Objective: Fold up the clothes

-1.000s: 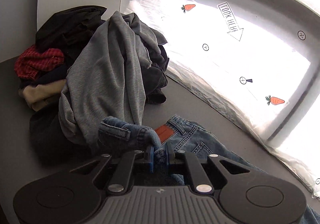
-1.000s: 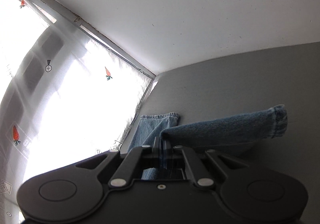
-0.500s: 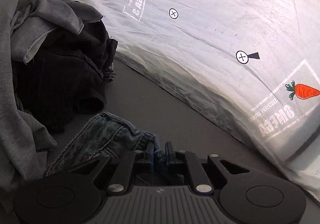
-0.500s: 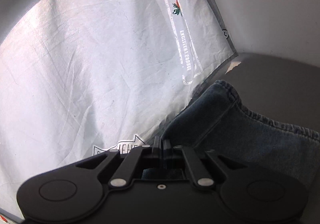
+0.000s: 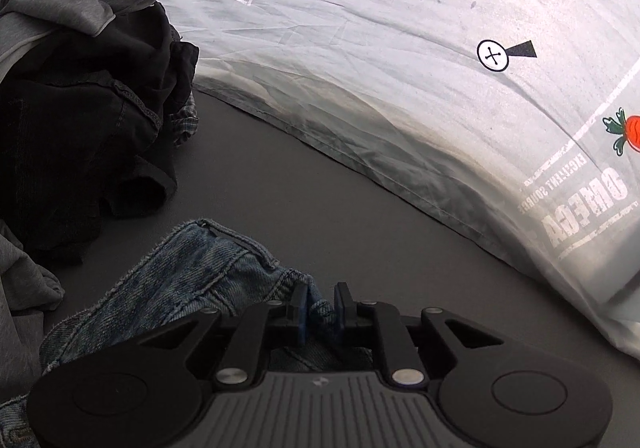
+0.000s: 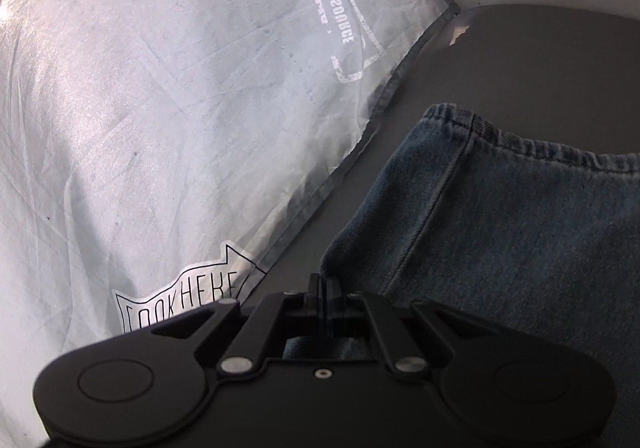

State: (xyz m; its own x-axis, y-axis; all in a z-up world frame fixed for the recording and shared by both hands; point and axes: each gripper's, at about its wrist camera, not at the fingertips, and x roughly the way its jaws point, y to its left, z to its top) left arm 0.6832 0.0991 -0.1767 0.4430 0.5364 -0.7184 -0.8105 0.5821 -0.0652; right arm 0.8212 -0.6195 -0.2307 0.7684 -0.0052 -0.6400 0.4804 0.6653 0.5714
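Observation:
Blue jeans lie on the dark grey table (image 5: 304, 187). Their waistband end (image 5: 200, 272) is bunched in front of my left gripper (image 5: 320, 302). That gripper's jaws are opening, and a fold of denim sits loosely between the pads, with a gap showing at the right pad. In the right wrist view a jeans leg (image 6: 500, 228) lies flat, its hem (image 6: 520, 139) pointing away. My right gripper (image 6: 325, 288) is shut on the near edge of that leg.
A heap of dark and grey clothes (image 5: 80, 107) rises at the left, close to the waistband. A white printed sheet (image 5: 400, 67) stands along the table's far edge, also in the right wrist view (image 6: 160, 107). Bare table (image 6: 540, 59) lies beyond the hem.
Both grippers have come down and forward toward the white sheet, laying the jeans on the table. The left jaws have spread slightly; the right stays shut on the leg.

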